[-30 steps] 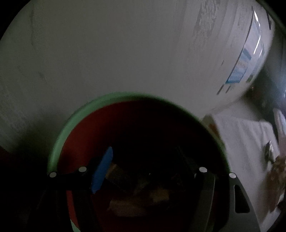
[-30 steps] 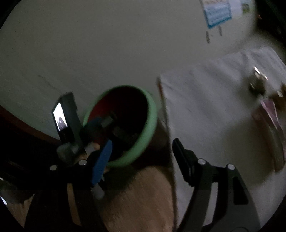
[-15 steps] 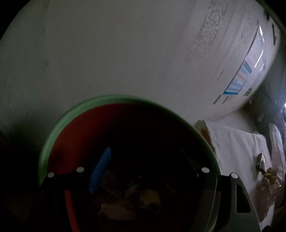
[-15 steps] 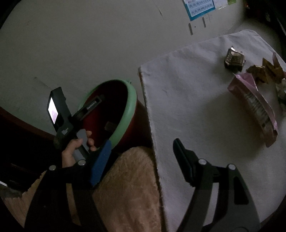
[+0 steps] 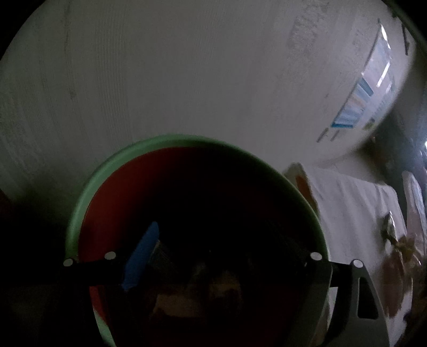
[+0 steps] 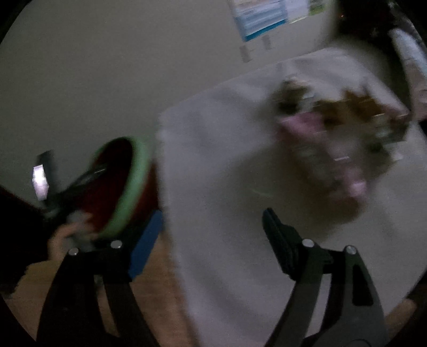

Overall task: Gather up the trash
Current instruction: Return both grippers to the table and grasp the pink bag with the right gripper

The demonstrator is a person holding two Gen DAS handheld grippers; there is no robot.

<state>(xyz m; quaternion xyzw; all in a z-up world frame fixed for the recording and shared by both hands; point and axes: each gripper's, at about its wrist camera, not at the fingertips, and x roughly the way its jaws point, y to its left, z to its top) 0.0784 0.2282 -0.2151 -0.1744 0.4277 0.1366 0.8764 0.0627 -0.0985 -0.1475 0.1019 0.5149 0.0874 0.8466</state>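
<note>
Left gripper [image 5: 218, 256] spread wide above bin [image 5: 170, 140], just opening, nothing gripped; right gripper [image 6: 210, 235] likewise opening, empty, over table [image 6: 226, 186], wrappers [image 6: 341, 138] toward far right corner.

Left wrist view: the camera looks steeply down along the left claw [image 5: 221, 256] into the mouth of the green-rimmed bin [image 5: 186, 140], at close range, with the wall behind.

Right wrist view: the camera looks down along the right claw [image 6: 210, 235] over the white-covered surface [image 6: 226, 186], from farther back; the frame is blurred.

Shared: both views take in the bin [image 6: 133, 181], the surface [image 5: 347, 197], the litter on it [image 5: 400, 245] [image 6: 333, 128] and the wall poster [image 5: 357, 106] [image 6: 264, 16].
</note>
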